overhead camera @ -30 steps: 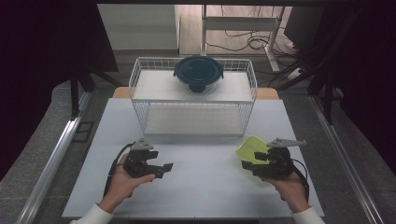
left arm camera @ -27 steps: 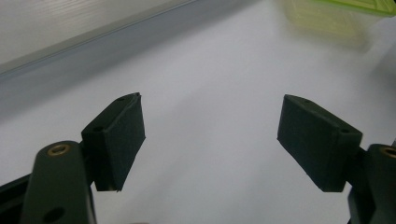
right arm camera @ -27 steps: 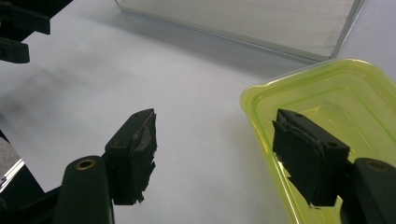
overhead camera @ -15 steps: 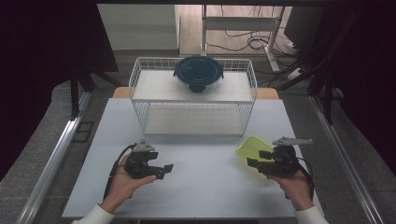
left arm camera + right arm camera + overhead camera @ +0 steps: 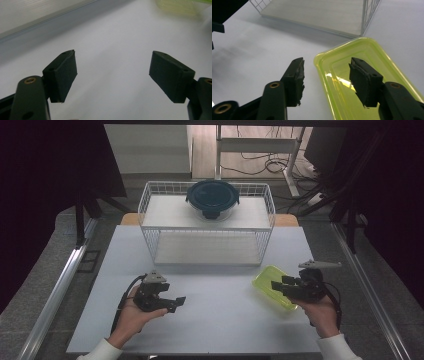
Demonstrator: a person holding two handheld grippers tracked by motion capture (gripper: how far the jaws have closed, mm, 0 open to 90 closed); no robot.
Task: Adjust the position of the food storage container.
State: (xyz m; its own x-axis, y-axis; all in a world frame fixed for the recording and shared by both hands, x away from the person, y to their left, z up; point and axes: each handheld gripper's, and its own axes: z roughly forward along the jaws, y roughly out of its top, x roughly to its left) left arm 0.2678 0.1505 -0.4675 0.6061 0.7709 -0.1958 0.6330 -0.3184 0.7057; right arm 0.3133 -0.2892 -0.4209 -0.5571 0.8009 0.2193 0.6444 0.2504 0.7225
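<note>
A translucent yellow-green tray lies open on the white table at the right. My right gripper is open at the tray's near end. In the right gripper view the right gripper straddles the tray rim, one jaw outside over the table and the other inside the tray. I cannot tell whether the jaws touch the rim. My left gripper is held open above the table at the left, nothing between its jaws. In the left gripper view the left gripper faces bare table, with the tray blurred far off.
A white wire rack stands across the back of the table. A round glass container with a dark blue lid sits on its top shelf. The rack's lower shelf is just beyond the tray.
My right hand and gripper have shifted slightly to the right along the tray's near end. The tray and the left gripper have stayed about where they were.
</note>
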